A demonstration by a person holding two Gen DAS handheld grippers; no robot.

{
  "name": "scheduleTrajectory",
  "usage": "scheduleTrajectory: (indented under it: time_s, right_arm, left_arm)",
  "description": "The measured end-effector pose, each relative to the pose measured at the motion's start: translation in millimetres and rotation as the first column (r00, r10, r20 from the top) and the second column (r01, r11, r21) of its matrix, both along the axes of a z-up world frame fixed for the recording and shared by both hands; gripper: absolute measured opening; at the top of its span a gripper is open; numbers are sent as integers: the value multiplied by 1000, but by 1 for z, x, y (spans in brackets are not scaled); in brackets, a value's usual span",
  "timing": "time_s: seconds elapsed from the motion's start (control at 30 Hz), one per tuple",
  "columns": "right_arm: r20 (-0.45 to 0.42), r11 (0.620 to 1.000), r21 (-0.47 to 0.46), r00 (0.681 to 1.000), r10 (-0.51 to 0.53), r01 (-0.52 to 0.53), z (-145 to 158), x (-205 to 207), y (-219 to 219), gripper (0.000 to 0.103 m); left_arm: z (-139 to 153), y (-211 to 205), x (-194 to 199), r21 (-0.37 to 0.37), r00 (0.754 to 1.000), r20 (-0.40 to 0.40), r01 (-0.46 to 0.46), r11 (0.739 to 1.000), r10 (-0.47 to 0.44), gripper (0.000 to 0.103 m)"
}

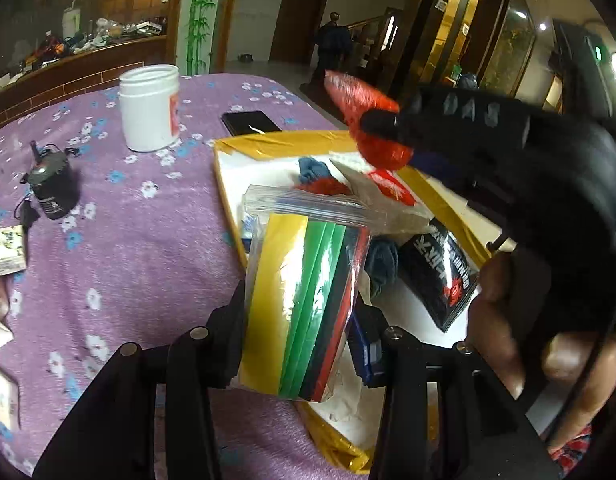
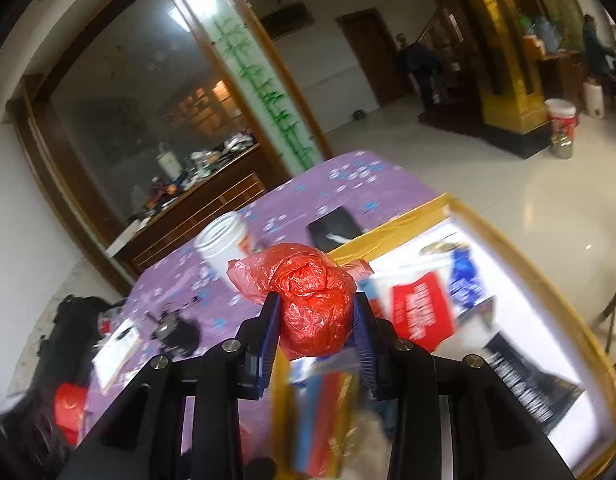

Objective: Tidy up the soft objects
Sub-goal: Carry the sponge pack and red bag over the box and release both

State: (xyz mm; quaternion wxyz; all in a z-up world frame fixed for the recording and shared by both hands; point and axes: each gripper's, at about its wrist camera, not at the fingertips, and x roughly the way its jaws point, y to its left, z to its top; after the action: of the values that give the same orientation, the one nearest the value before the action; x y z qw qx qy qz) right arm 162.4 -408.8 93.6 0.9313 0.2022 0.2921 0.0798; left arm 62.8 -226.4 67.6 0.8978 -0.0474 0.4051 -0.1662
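My left gripper (image 1: 300, 320) is shut on a clear zip bag of yellow, green, black and red sheets (image 1: 308, 304), held upright over the near left edge of the yellow-rimmed white box (image 1: 228, 196). My right gripper (image 2: 314, 320) is shut on a balled red plastic bag (image 2: 314, 304), held in the air above the box (image 2: 392, 228). That gripper and the red ball (image 1: 372, 120) also show in the left wrist view, above the box's far side. Inside the box lie a red-and-white packet (image 2: 422, 312), a blue packet (image 2: 464, 276), a black packet (image 1: 440, 276) and blue cloth (image 1: 382, 264).
On the purple flowered tablecloth (image 1: 128, 240) stand a white open jar (image 1: 150, 108), a black phone (image 1: 250, 122) and a small dark device with a cord (image 1: 50, 188). Cards and packets (image 1: 6, 254) lie at the table's left edge. A person (image 1: 332, 44) stands far back.
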Motion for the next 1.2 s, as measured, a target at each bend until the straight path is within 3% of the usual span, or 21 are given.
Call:
scheduleTrajectory:
  time_s: [0.13,0.3,0.6,0.9,1.2]
  right_arm:
    - [-1,998,-36,999,-46,46,-2,5,-7,37]
    - [-31,999,-37,999,-27,25,-6,10,-10,37]
    - [-168,994,-7,980,108,-111,-30,28,-9,37]
    - [-187,999,-44,982,17,-26,-34,29,-18,37]
    - [-198,998,-49,980,22,-33,-36,32,-20,37]
  left_arm:
    - [-5,-2,-2,3,1000,5,7,1000,-7,41]
    - [-8,-12,-7,49,999,30,18,999,-19,41]
    - [-8,-21,-11,103,996,79,30,994,-38,41]
    - [-11,-30,-8,123,994,91,45,991,-56,41]
    - [-16,-31,-5,101,993,69,84,991,-91,40]
